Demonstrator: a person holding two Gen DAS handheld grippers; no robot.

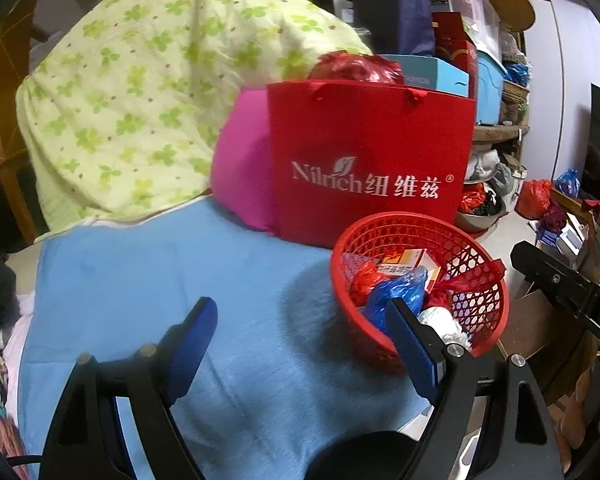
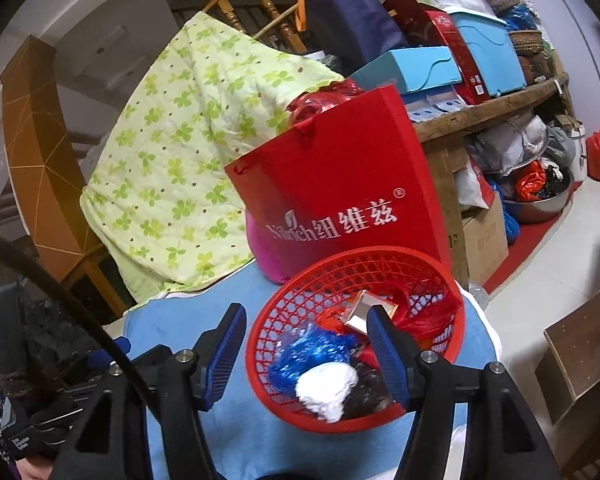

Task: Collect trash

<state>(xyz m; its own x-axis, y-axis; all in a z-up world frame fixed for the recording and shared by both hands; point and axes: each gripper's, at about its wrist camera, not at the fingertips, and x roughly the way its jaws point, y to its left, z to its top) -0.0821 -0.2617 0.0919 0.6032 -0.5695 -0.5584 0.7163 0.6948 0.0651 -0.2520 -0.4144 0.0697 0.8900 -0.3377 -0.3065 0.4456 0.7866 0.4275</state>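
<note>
A red mesh basket (image 1: pixel 472 264) stands on a blue cloth (image 1: pixel 160 280) and holds trash: a blue plastic bag (image 1: pixel 396 292), crumpled white paper (image 1: pixel 444 322), red wrappers and a small carton (image 1: pixel 404 260). My left gripper (image 1: pixel 300 344) is open and empty above the cloth, its right finger over the basket's near rim. In the right wrist view the basket (image 2: pixel 380 268) shows the blue bag (image 2: pixel 312 352) and white paper (image 2: pixel 328 388). My right gripper (image 2: pixel 304 352) is open and empty, straddling the basket's left rim.
A red Nilrich paper bag (image 1: pixel 372 160) stands right behind the basket, with a pink bundle (image 1: pixel 240 172) and a green-patterned quilt (image 1: pixel 140 80) to its left. Cluttered wooden shelves (image 2: pixel 500 100) and boxes fill the right. The other gripper's arm (image 1: pixel 560 284) shows at the right.
</note>
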